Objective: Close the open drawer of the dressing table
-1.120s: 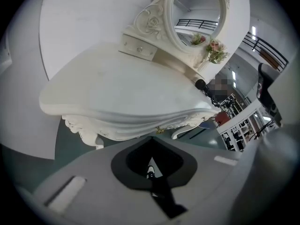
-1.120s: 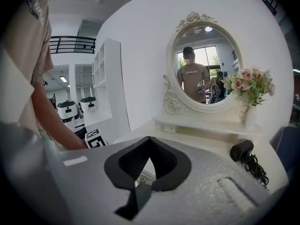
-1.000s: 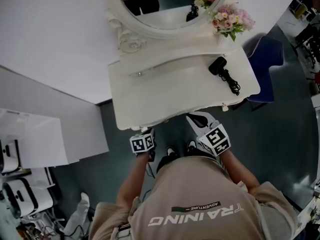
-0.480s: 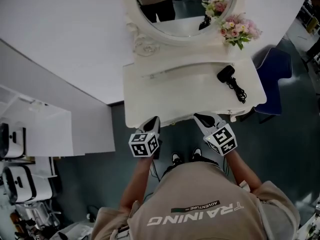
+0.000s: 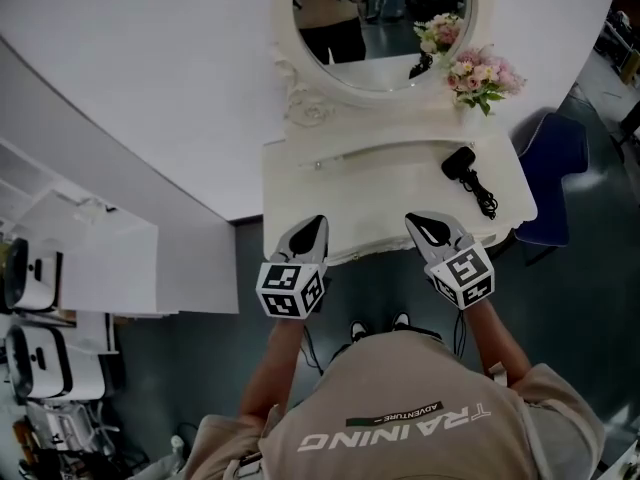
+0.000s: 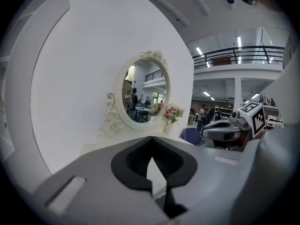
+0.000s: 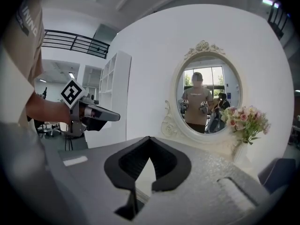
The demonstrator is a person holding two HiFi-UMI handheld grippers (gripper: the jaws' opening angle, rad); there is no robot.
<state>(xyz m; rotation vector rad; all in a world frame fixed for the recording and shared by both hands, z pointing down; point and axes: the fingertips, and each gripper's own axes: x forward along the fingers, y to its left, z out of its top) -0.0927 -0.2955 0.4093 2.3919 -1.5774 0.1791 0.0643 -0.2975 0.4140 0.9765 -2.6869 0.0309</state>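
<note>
dressing table (image 5: 385,186) recorded as cream-white; mirror frame (image 5: 300,108) the same, with scrolled relief. flowers (image 5: 480,76) noted pink and white, leaves green. dryer (image 5: 459,162) and its cord black. chair (image 5: 550,158) dark blue. left gripper (image 5: 320,220) and right gripper (image 5: 410,218) seen grey, pads black; cubes (image 5: 290,290) white, patterned with black squares. shirt (image 5: 400,378) beige, lettering dark. floor (image 5: 570,298) dark grey.

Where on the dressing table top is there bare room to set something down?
The tabletop is bare at its left and middle, between the mirror and the front edge. The right end is crowded: the black corded device lies there, with the flowers behind it.
</note>
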